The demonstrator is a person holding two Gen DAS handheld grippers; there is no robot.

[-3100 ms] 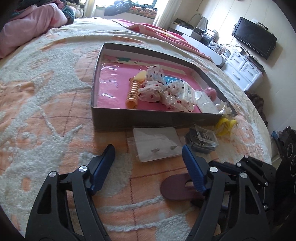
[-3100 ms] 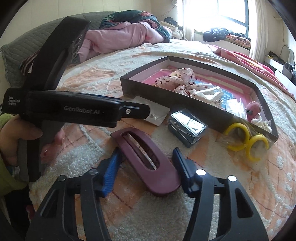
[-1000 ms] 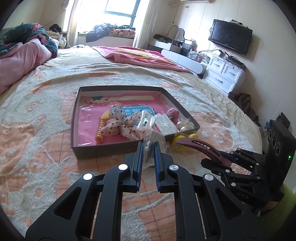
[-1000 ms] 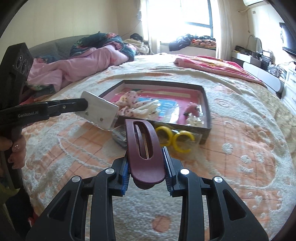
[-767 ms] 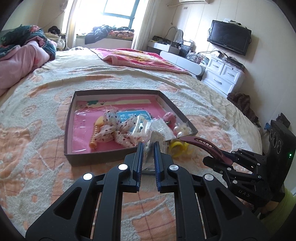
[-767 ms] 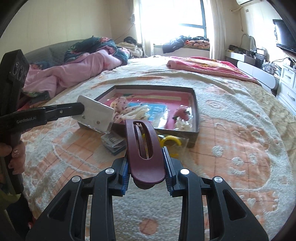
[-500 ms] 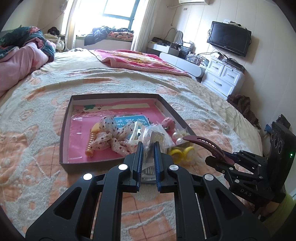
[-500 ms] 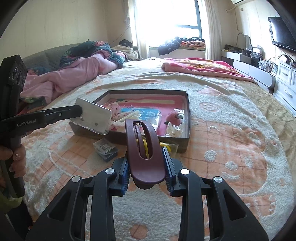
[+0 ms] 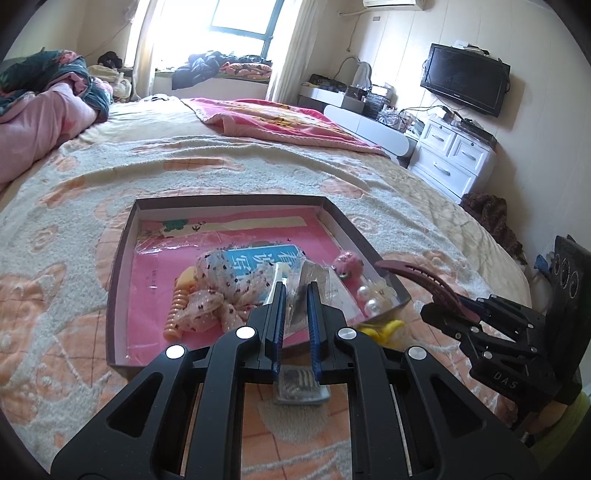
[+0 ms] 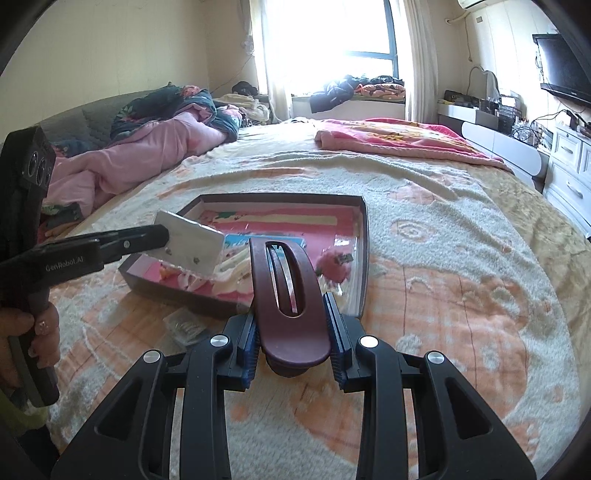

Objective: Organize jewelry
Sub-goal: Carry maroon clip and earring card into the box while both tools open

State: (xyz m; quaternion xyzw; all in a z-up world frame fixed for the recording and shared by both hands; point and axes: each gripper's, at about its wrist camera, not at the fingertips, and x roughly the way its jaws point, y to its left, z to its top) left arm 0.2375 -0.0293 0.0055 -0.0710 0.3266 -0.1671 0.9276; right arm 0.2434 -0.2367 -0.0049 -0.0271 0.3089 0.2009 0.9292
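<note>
From the left wrist, the left gripper is seen clenched on a clear earring packet – held above the near edge of the jewelry tray, a small box of clips lying at 6 o'clock.

From the right wrist, the right gripper is seen grasping a maroon hair clip (upright), the tray at 12 o'clock – the packet at 10 o'clock.

A bedroom with cream walls. A wide bed fills most of it, spread with a cream and orange textured blanket. A pink quilt is heaped near the grey headboard. Strong daylight pours through a curtained window above a cluttered sill. A black television hangs over white drawers; the items on the desk are too small to identify.
</note>
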